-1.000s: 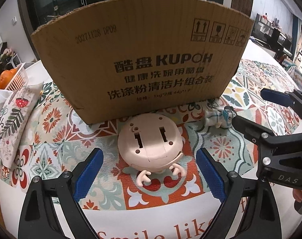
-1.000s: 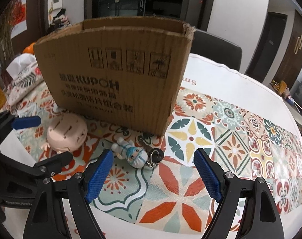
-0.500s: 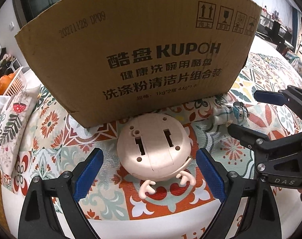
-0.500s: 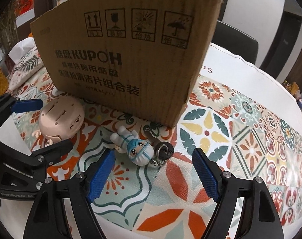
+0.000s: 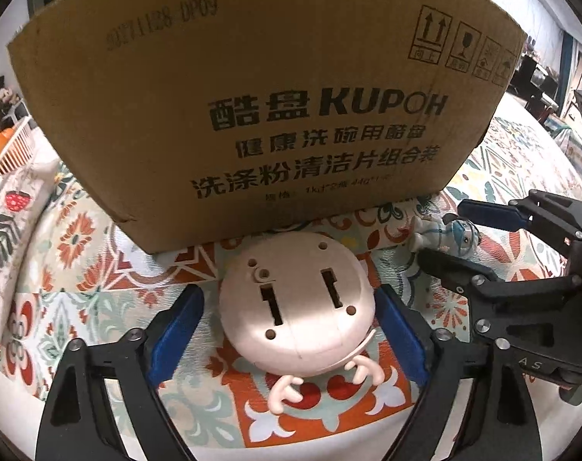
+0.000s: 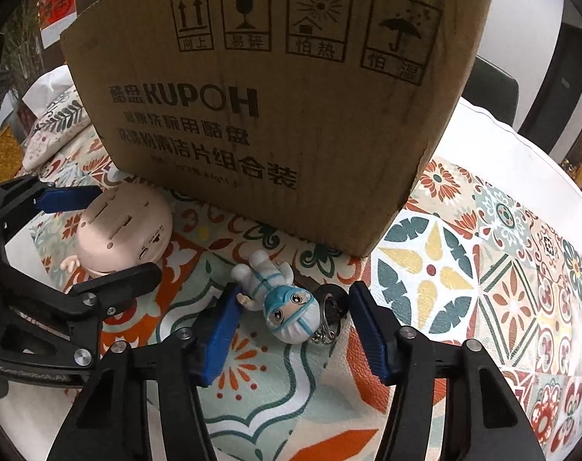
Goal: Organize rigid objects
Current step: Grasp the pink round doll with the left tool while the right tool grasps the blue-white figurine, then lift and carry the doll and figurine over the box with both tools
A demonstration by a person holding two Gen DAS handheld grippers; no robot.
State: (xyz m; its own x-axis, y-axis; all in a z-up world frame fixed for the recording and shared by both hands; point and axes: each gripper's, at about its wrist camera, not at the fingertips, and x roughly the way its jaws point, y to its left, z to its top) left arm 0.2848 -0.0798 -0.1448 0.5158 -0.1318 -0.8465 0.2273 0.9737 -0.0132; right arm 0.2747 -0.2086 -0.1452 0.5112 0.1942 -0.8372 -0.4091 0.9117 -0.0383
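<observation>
Smooth round pink toy (image 5: 296, 317), corrugated cardboard box (image 5: 252, 88).

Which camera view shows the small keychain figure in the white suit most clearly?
The right wrist view: the keychain figure lies whole between the closing jaws of the right hand-held gripper, face and ring visible. In the left wrist view the figure is small at the right, partly hidden.
</observation>
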